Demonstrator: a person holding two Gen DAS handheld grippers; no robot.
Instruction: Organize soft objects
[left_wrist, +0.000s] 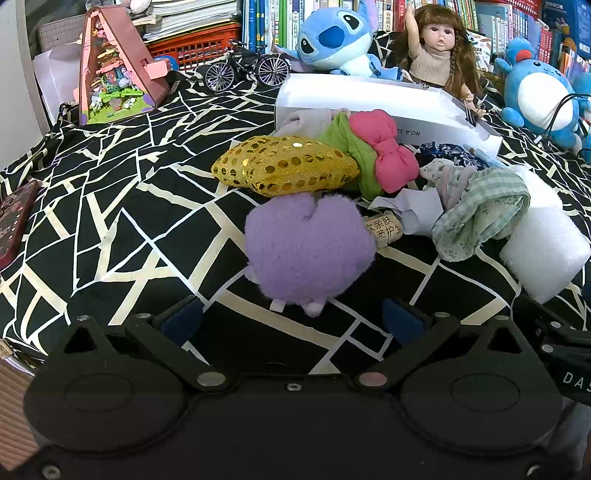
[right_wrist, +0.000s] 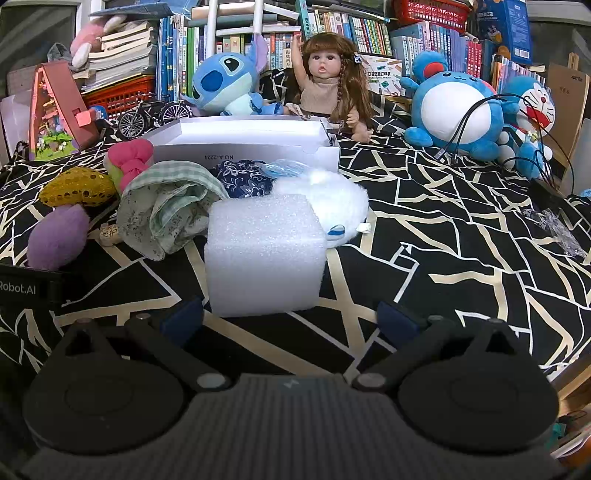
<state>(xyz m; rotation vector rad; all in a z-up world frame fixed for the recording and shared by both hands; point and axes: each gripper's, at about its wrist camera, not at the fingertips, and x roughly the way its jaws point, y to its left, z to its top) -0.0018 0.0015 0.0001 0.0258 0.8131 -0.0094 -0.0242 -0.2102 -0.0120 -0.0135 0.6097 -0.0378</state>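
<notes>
Left gripper (left_wrist: 291, 317) spread wide, empty, just short of purple plush (left_wrist: 308, 254). Right gripper (right_wrist: 291, 314) likewise apart, empty, facing foam block (right_wrist: 264, 254). White box (left_wrist: 388, 107) behind both. Risk: snagging adjacent checked cloth (left_wrist: 480, 214). Patterned black bedspread (left_wrist: 129, 206); crowded bookshelves (right_wrist: 332, 37) behind box.

I am working in a home, maybe a kid's room. A blanket (right_wrist: 443, 229) with black and white lines is covering the bed or table. Books (right_wrist: 332, 33) are standing in rows behind. A doll (right_wrist: 325, 81) and blue stuffed toys (right_wrist: 454, 110) are sitting around.
</notes>
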